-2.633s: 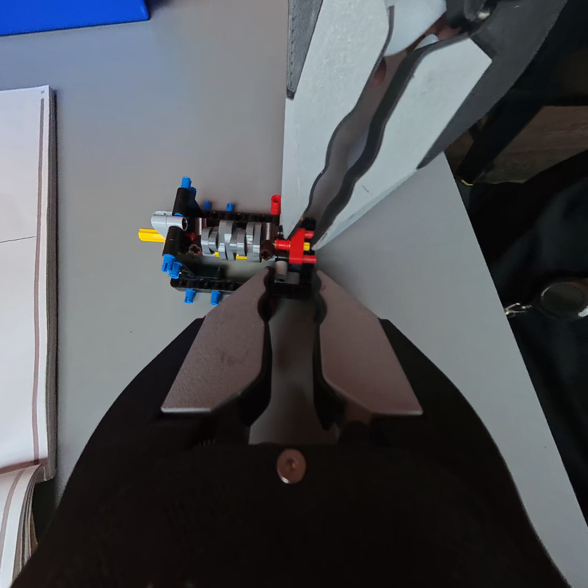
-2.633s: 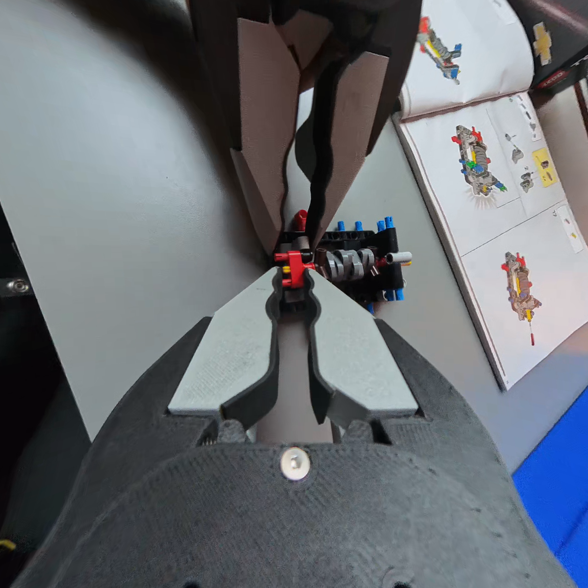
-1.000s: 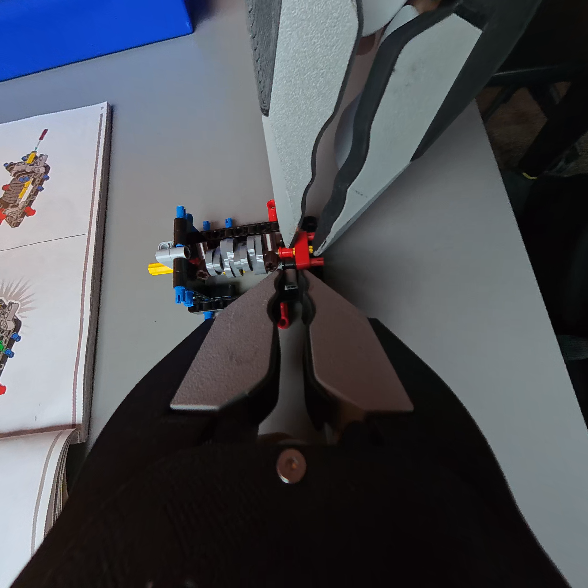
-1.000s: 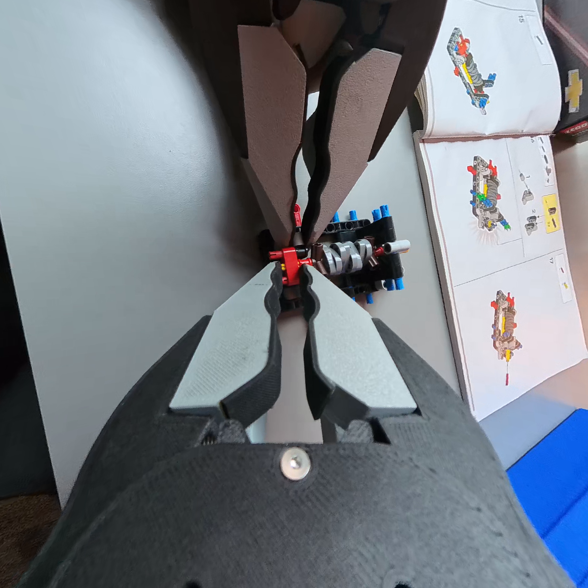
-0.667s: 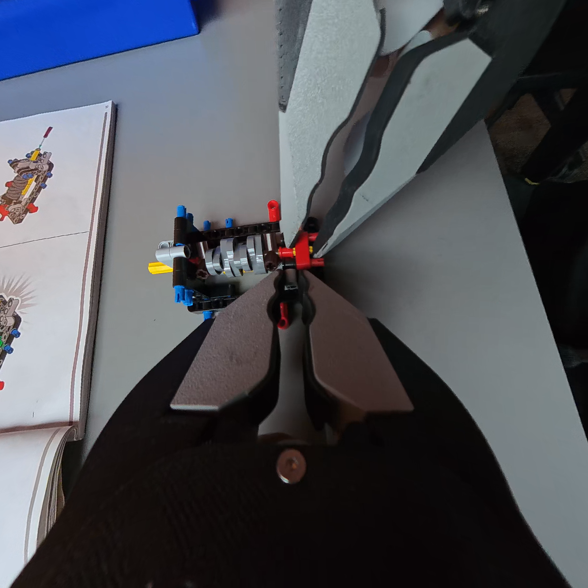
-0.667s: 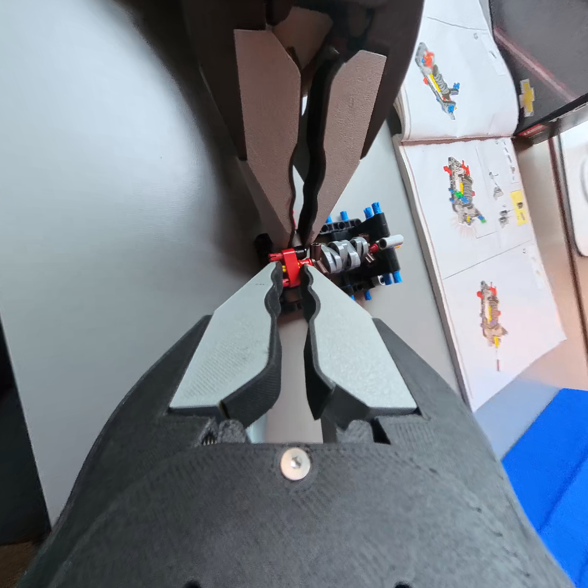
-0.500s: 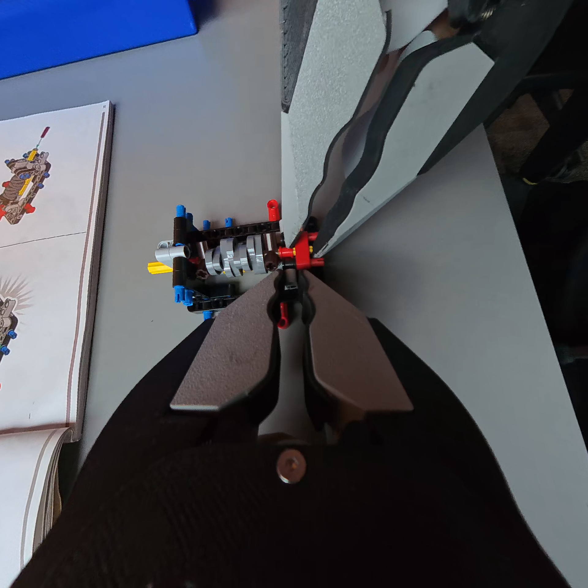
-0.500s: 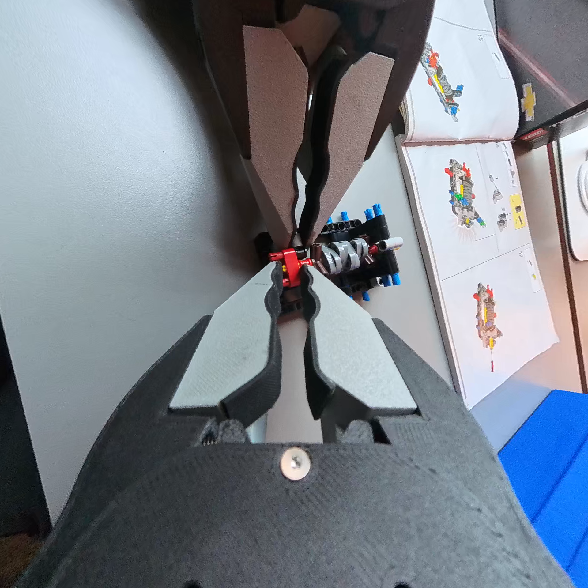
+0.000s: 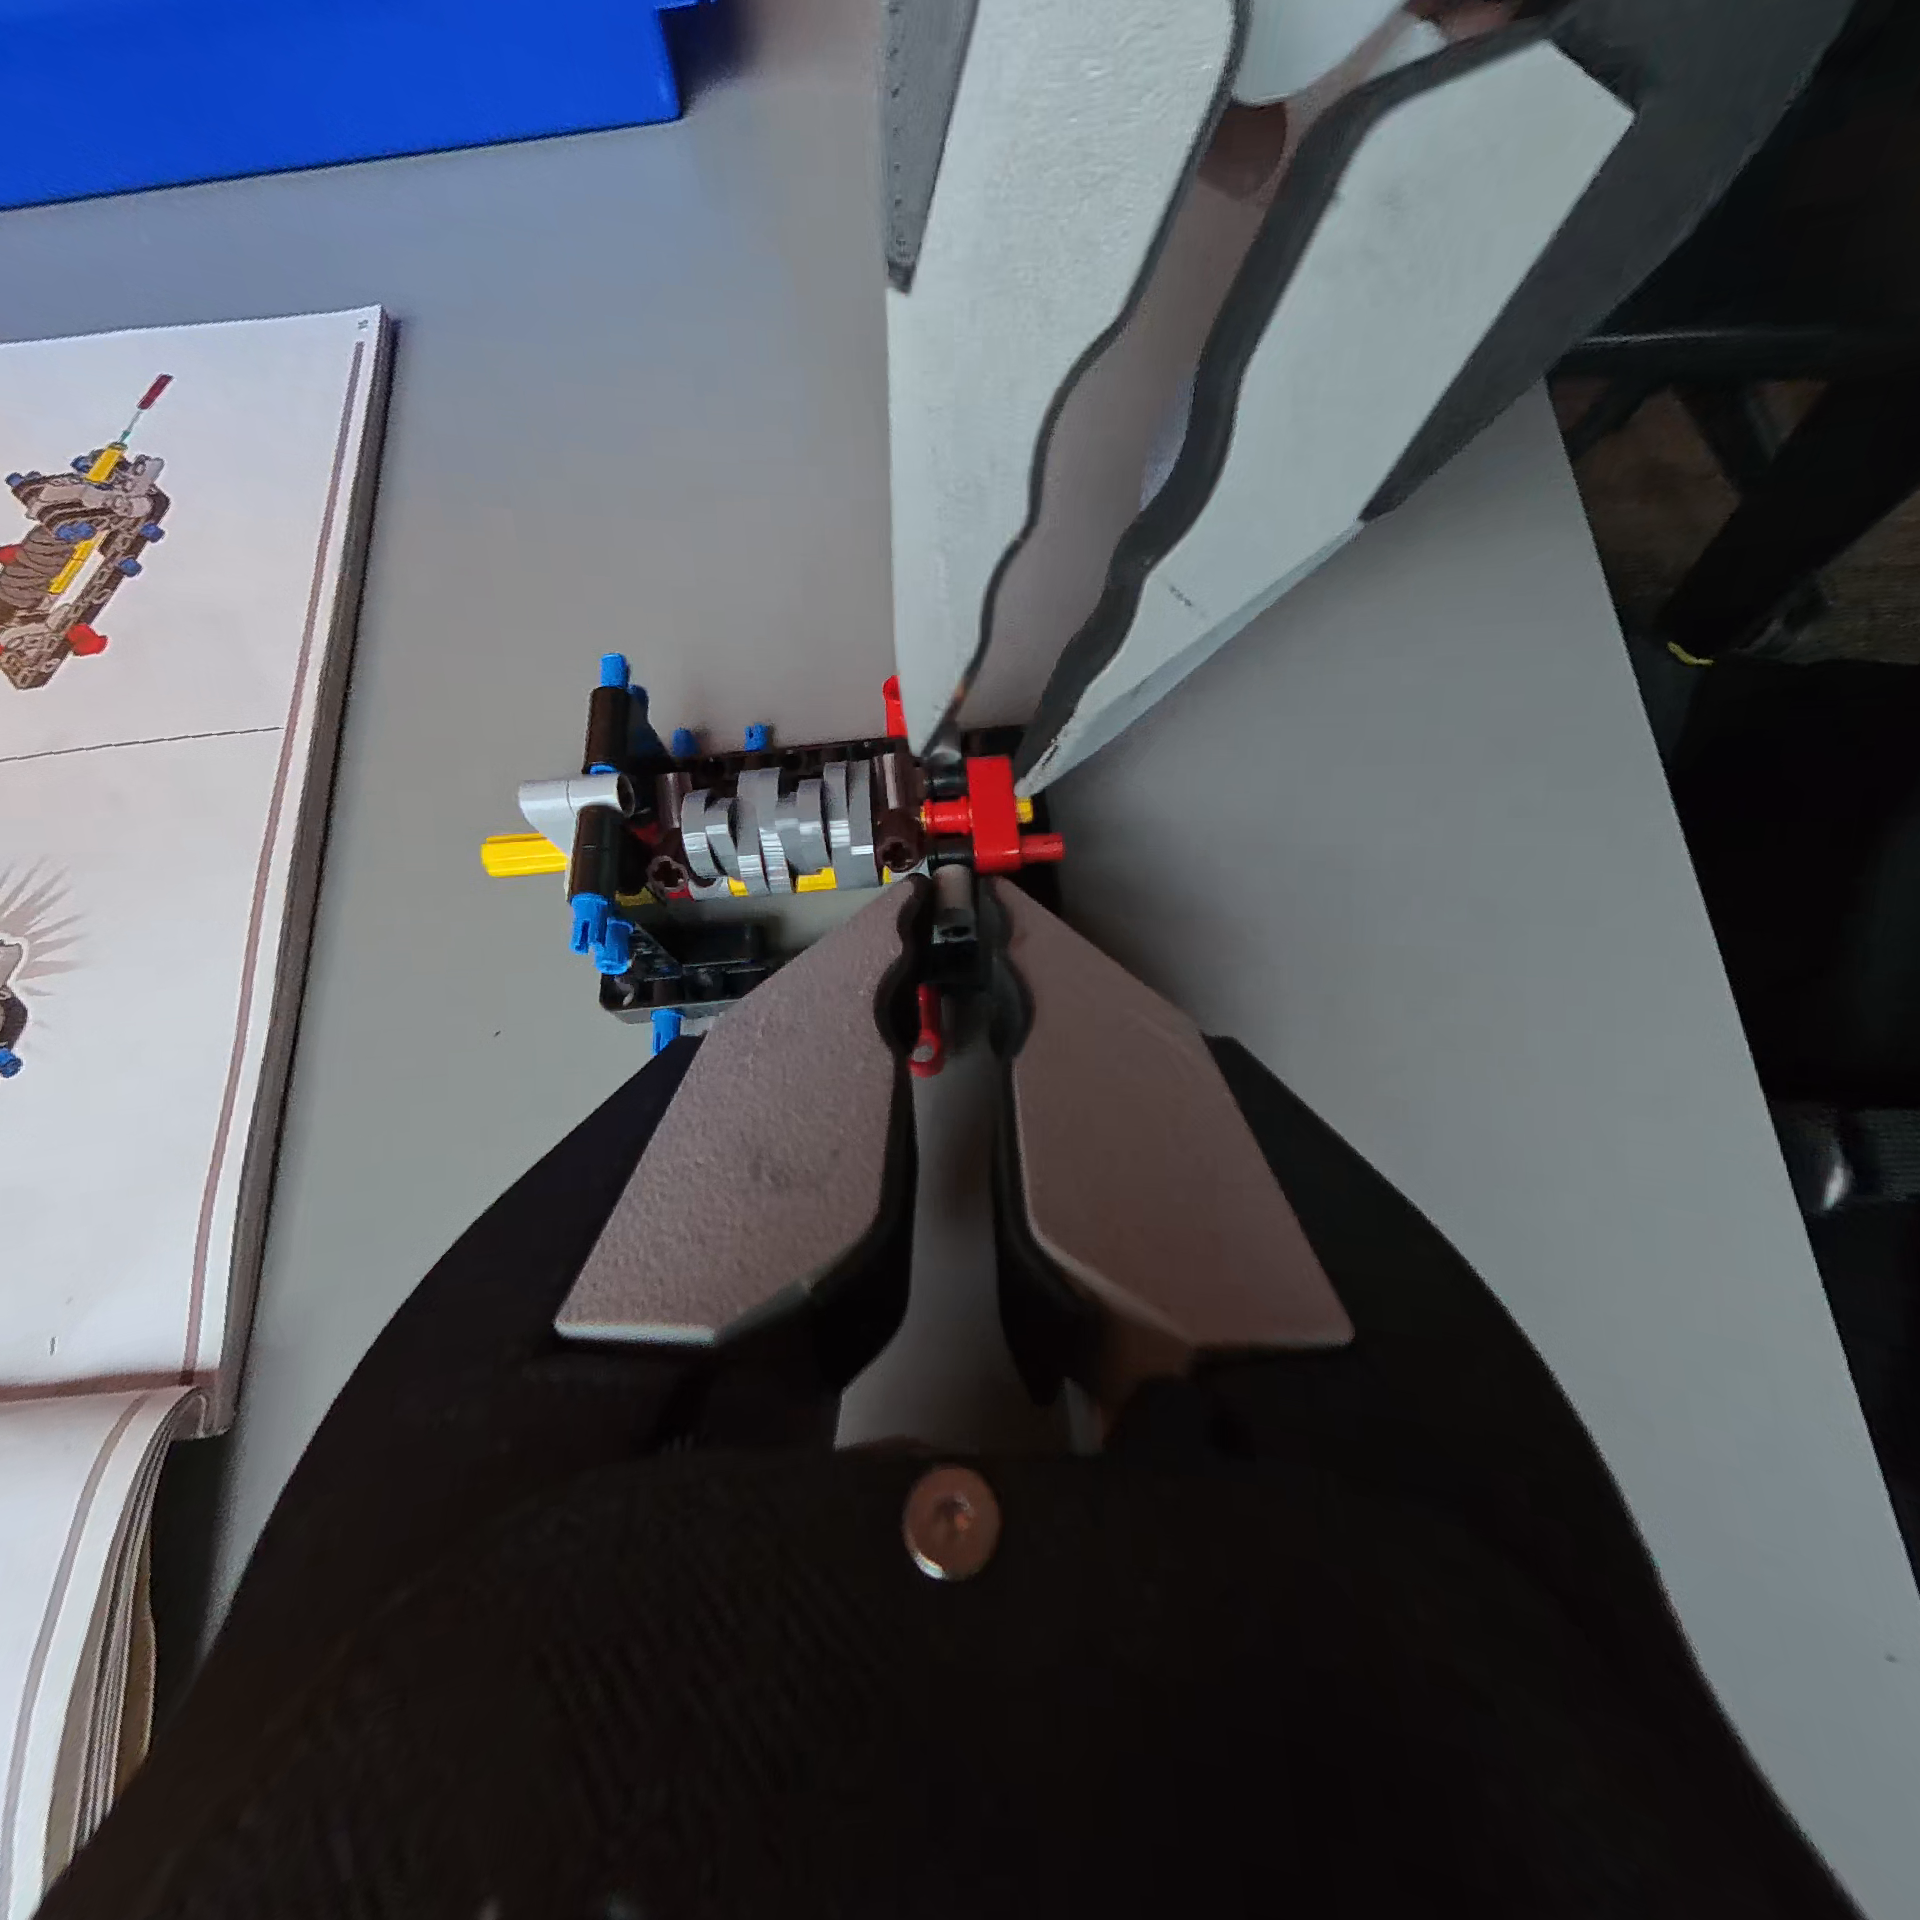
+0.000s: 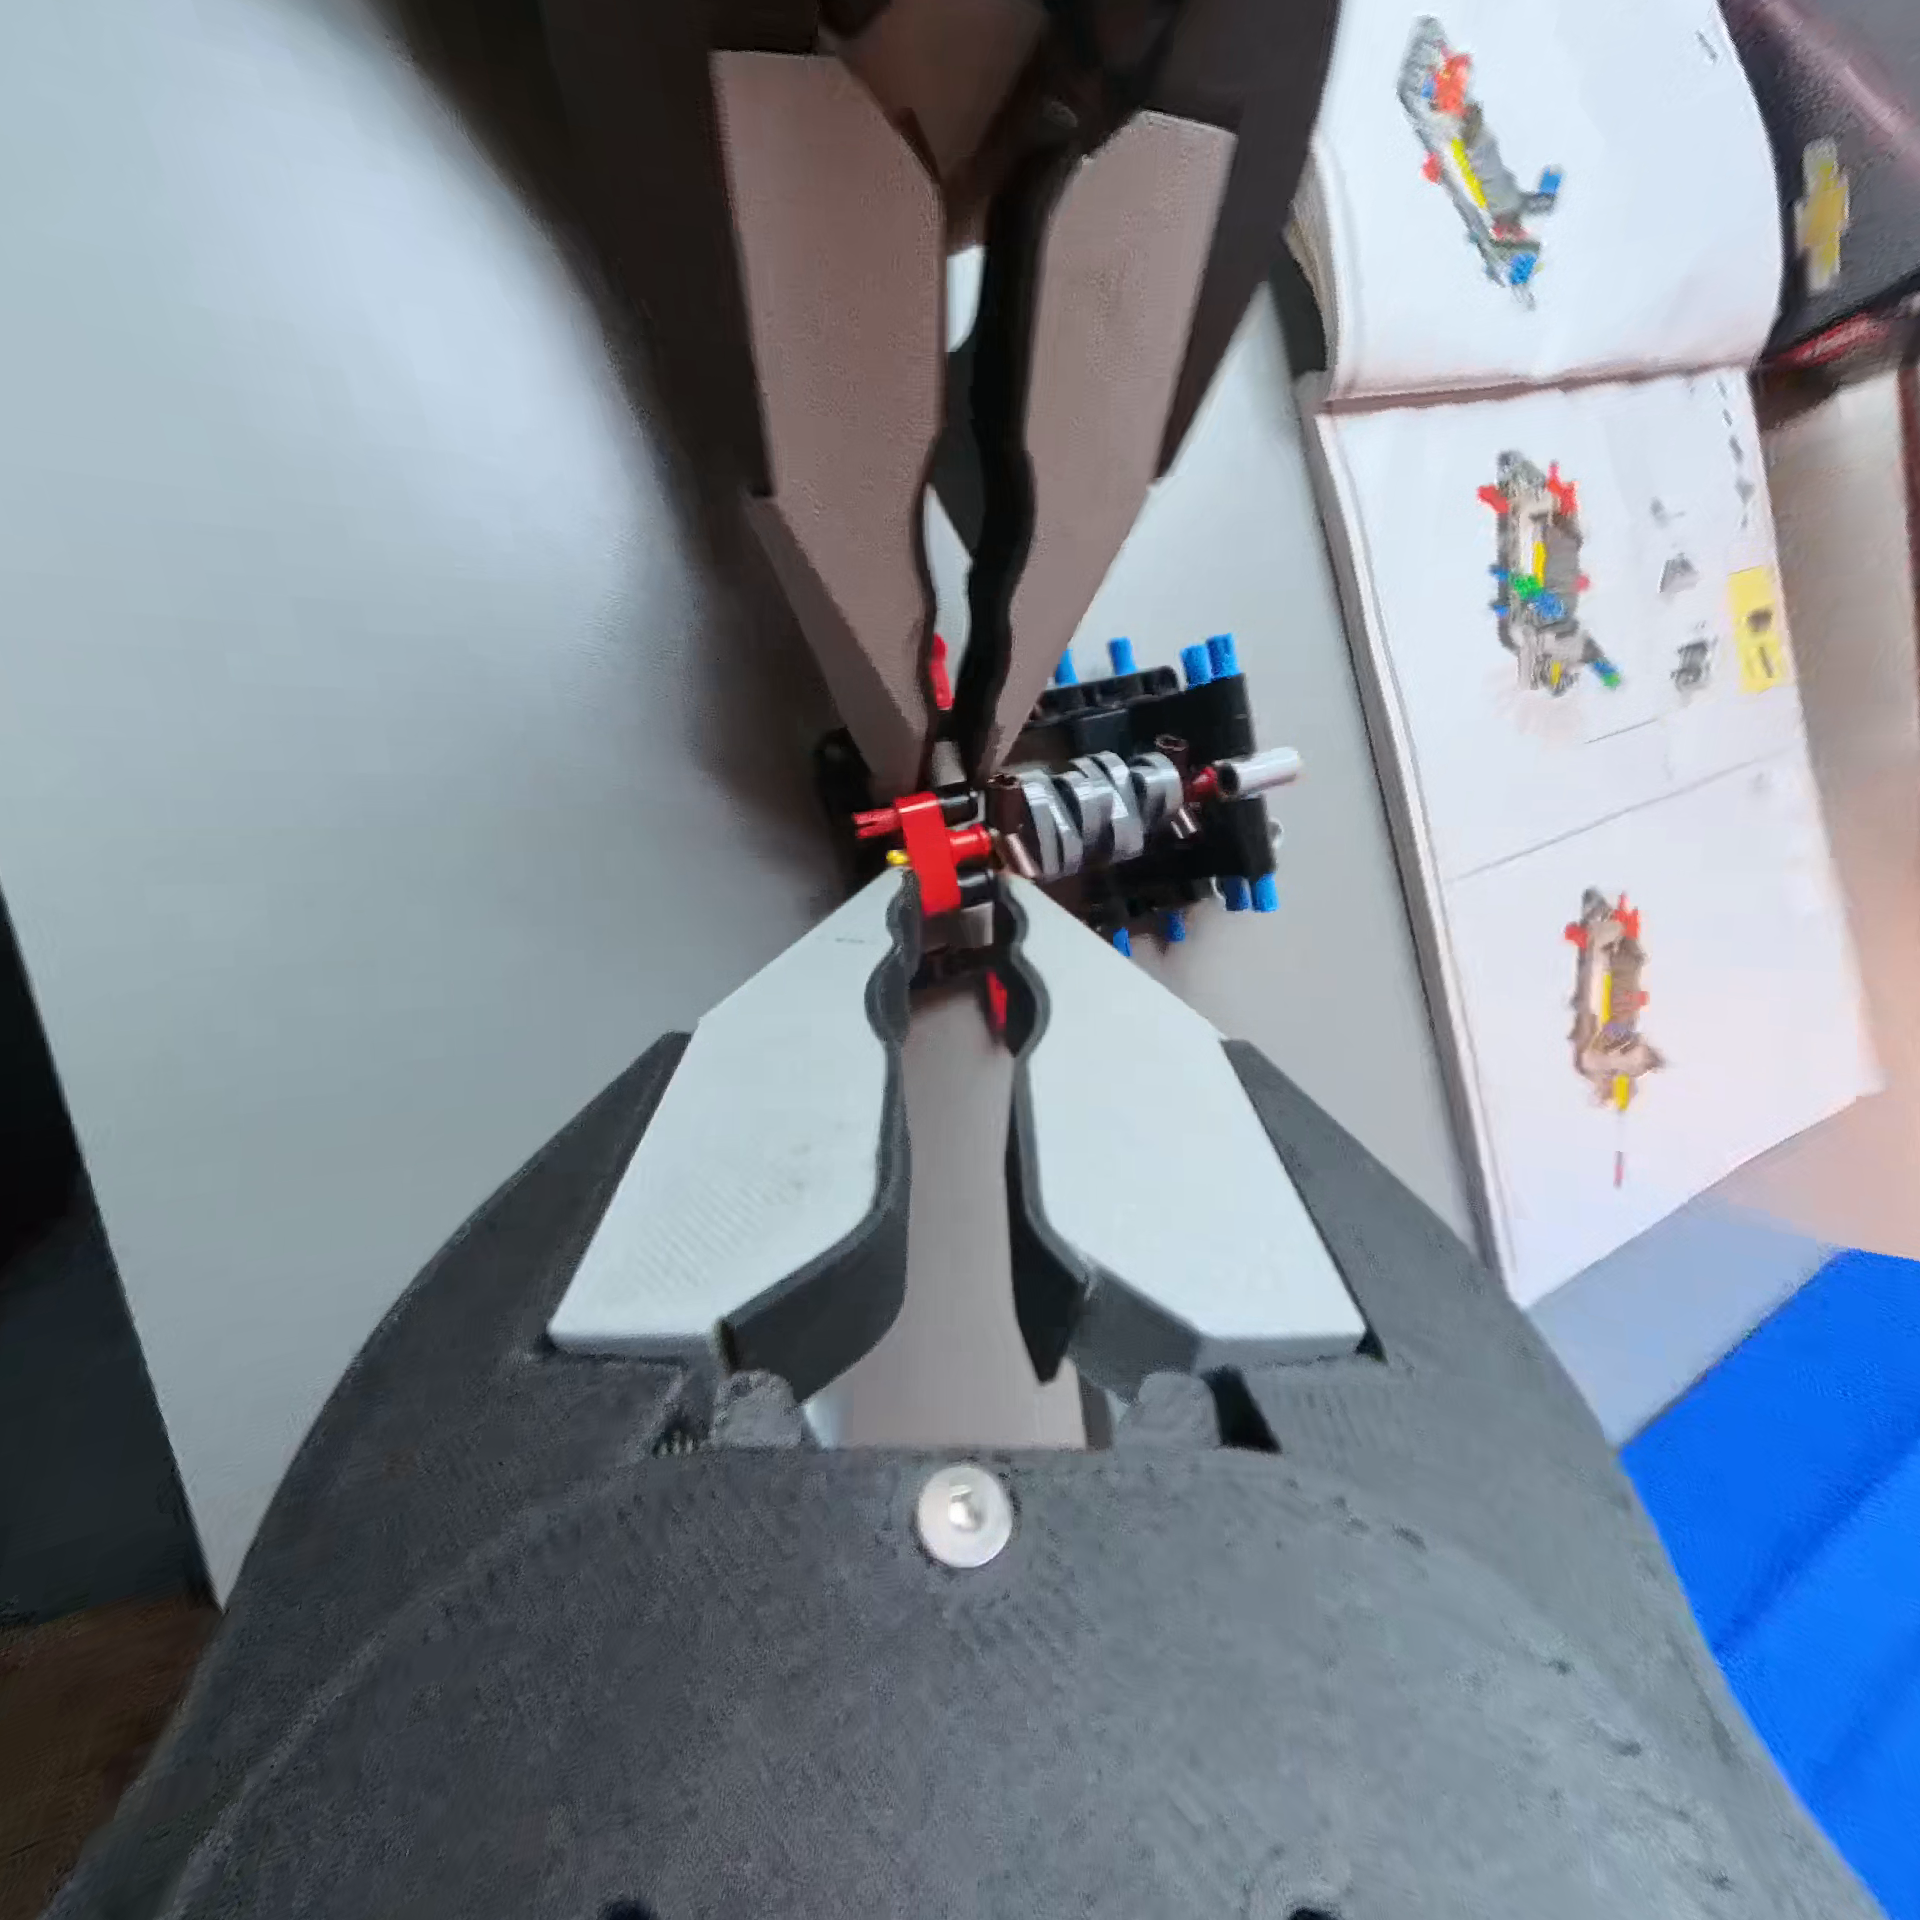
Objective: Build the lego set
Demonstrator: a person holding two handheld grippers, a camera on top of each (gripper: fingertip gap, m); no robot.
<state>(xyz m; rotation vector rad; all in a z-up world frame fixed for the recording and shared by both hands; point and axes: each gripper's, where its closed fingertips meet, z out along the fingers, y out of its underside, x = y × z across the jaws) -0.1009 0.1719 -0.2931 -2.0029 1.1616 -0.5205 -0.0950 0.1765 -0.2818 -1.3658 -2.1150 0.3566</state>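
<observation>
Both tongs pinch the lego model [image 9: 790,831] on the grey worktop [image 9: 1351,935]: left tongs [image 9: 951,914] from six o'clock, right tongs [image 10: 956,914] opposite at twelve.

Grey table [image 9: 1299,1039], matte, smooth; right edge in the left wrist view runs diagonally, with dark floor past it.

Lying directly on surface:
- Lego assembly [image 9: 769,831], near the right edge: black frame, grey spiral gear at the middle, blue pins along both long sides, yellow axle at one end, red connector at the end toward the table edge.
- Open instruction booklet [image 9: 156,831], white pages with coloured build diagrams, lying flat beside the assembly on the side away from that edge, apart from it.
- Blue flat item [image 9: 312,83], at the far corner beyond the booklet; kind unclear.
- Dark box [image 10: 1839,208], beside the booklet, only partly in view.
</observation>
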